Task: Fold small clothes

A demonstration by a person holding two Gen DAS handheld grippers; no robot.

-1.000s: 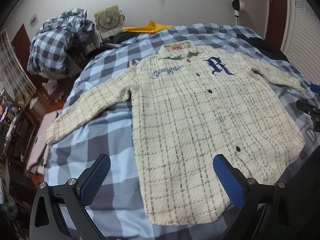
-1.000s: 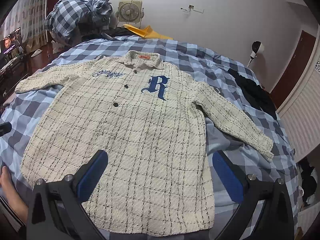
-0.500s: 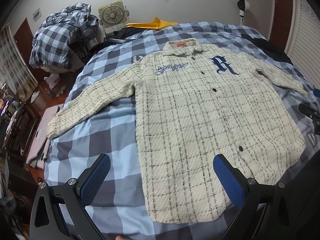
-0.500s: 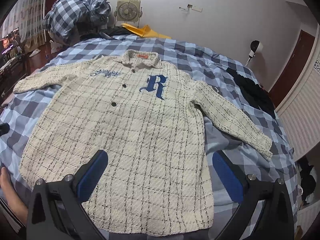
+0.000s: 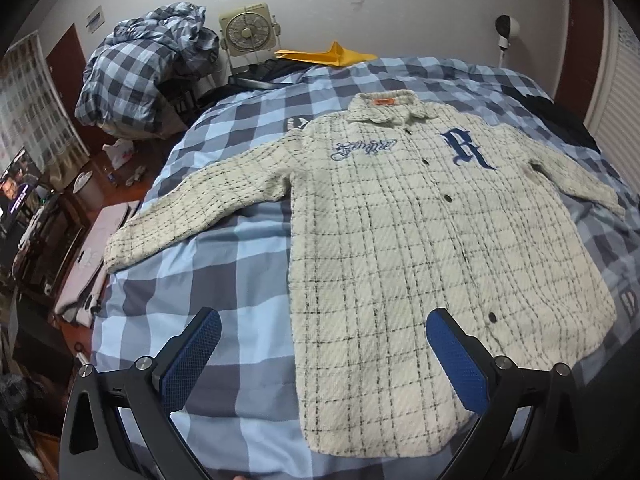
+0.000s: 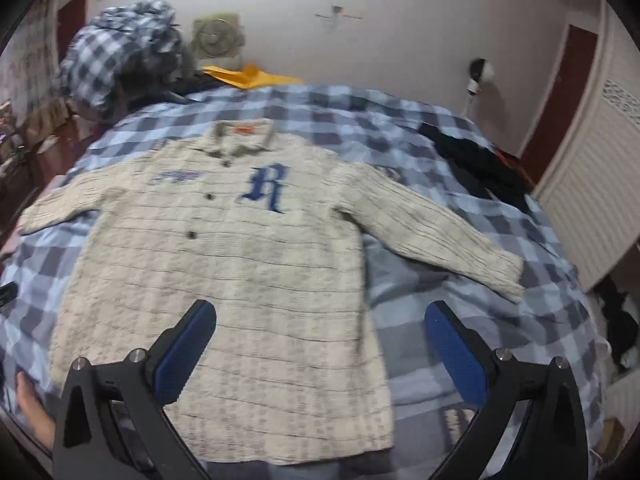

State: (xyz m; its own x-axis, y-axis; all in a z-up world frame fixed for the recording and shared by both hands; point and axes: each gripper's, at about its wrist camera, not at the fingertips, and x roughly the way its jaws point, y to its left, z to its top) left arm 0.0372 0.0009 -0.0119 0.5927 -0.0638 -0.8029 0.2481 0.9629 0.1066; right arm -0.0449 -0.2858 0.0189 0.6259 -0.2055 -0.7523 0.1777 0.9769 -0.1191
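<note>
Both grippers, left gripper (image 5: 322, 344) and right gripper (image 6: 320, 336), gape wide and empty above the shirt (image 5: 420, 240); thick fabric probably slips or bunches if pinched shallowly; right view blurry.

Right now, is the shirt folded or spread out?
Spread out. The shirt lies flat, front up, on the bed, both sleeves stretched sideways, no fold started. Both tongs hang open above it.

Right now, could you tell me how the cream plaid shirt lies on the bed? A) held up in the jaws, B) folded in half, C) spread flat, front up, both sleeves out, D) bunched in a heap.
C: the shirt lies flat on the checked bed cover, buttons and blue R showing, sleeves extended.
</note>
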